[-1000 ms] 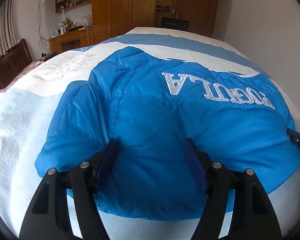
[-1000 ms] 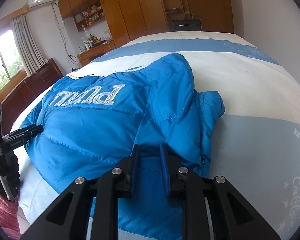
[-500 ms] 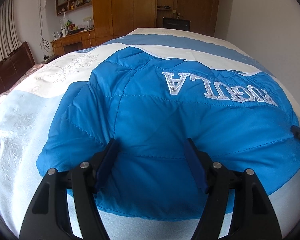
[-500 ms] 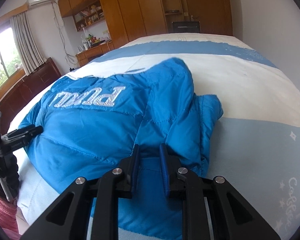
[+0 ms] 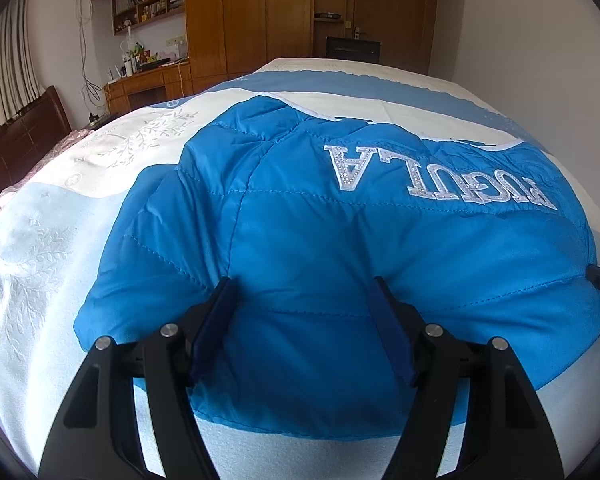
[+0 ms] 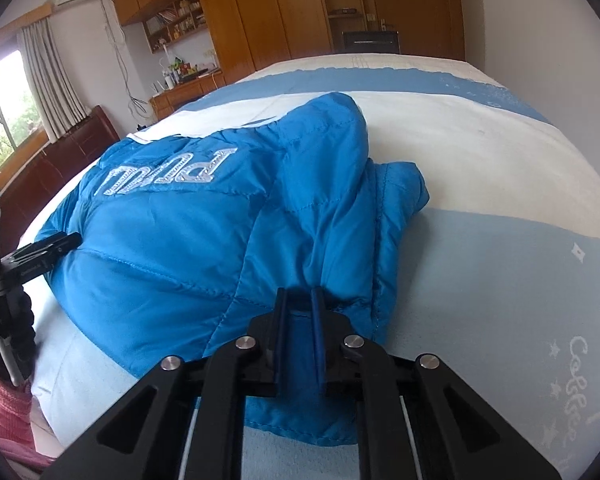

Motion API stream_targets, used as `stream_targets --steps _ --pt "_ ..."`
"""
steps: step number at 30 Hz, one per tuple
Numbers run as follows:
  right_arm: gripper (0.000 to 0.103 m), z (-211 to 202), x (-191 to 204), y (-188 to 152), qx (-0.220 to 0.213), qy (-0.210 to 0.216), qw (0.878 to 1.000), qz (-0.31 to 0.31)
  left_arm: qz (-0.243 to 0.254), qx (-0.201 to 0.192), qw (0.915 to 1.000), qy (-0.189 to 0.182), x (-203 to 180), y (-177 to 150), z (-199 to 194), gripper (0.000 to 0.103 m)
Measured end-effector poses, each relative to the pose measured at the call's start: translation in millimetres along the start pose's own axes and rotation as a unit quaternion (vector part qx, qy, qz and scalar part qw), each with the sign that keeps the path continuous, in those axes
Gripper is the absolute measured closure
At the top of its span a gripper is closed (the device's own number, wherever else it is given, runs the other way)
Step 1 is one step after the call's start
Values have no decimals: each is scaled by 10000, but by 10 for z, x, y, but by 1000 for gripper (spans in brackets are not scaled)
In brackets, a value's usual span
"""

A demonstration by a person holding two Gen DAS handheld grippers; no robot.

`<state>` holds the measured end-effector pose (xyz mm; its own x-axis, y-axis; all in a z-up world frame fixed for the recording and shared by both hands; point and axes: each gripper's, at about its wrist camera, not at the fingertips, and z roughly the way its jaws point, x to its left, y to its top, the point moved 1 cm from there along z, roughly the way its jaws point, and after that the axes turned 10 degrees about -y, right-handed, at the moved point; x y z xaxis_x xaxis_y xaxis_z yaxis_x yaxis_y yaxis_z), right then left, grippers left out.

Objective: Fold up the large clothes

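Observation:
A blue quilted jacket (image 5: 340,240) with silver lettering lies folded on the bed; it also shows in the right wrist view (image 6: 188,248). My left gripper (image 5: 302,286) is open, its blue pads straddling the jacket's near hem. My right gripper (image 6: 298,292) is shut on a fold of the jacket at its near right corner, beside a bunched sleeve (image 6: 396,208). The left gripper's tip (image 6: 44,250) shows at the jacket's left edge in the right wrist view.
The bed (image 5: 52,248) has a blue and white patterned cover (image 6: 500,280). A dark wooden headboard (image 6: 60,148) stands at the left. A wooden wardrobe and desk (image 5: 156,76) stand beyond the bed's far end. A white wall runs along the right.
Both grippers have shifted slightly over the jacket; the right one stays clamped on the fabric and the left stays open. The jacket has barely moved.

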<state>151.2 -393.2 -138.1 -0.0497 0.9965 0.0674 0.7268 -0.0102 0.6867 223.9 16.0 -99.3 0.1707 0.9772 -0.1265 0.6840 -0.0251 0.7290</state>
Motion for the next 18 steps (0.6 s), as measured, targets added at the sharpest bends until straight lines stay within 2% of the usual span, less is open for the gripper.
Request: stream_targets --steps 7,10,13,15,18 --pt "93 7 -42 30 96 169 9997 122 -32 -10 9999 130 -76 -42 -287 32" --pt "93 0 -47 27 102 204 9997 123 -37 -29 9994 333 -85 -94 -467 26" --pt "93 -8 -45 23 99 219 9996 120 -171 -60 9986 498 -3 -157 -646 26" --pt "93 -8 -56 20 101 240 9996 132 -480 -36 9979 442 95 -198 -715 25" --pt "93 -10 -67 14 94 263 9995 143 -1223 -22 9925 67 339 -263 -725 23"
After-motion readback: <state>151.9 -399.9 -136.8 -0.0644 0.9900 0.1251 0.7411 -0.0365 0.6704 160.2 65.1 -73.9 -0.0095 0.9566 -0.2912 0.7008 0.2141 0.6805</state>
